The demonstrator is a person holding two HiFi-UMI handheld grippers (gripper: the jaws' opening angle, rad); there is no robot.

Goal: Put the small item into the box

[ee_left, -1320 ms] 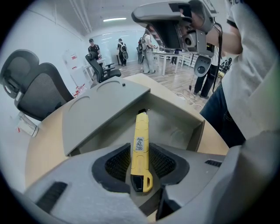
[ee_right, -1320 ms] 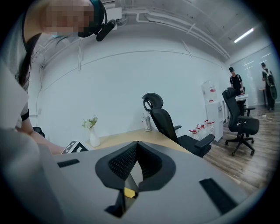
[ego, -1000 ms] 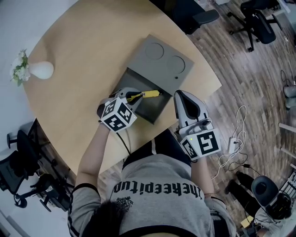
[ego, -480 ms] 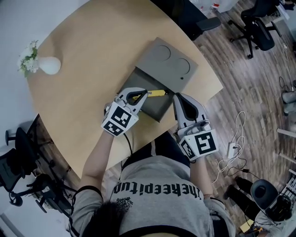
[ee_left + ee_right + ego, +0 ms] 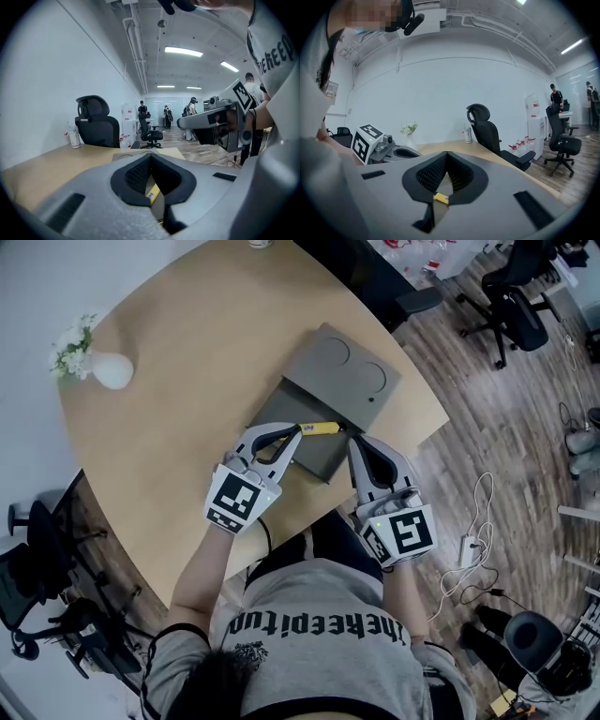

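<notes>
Your table (image 5: 178, 362) is a light wooden top. Its curved edge sweeps from nine o'clock, past your body, round to three. The grey box (image 5: 314, 457) rests on the wood at the six o'clock edge, right in front of you. It is open, and its lid (image 5: 342, 371), which has two round recesses, is laid back toward one o'clock. Well apart from the box, at ten o'clock, a white vase (image 5: 112, 371) of pale flowers (image 5: 73, 345) stands near the rim. At twelve o'clock a small container (image 5: 260, 243) sits at the far edge, mostly cut off.
</notes>
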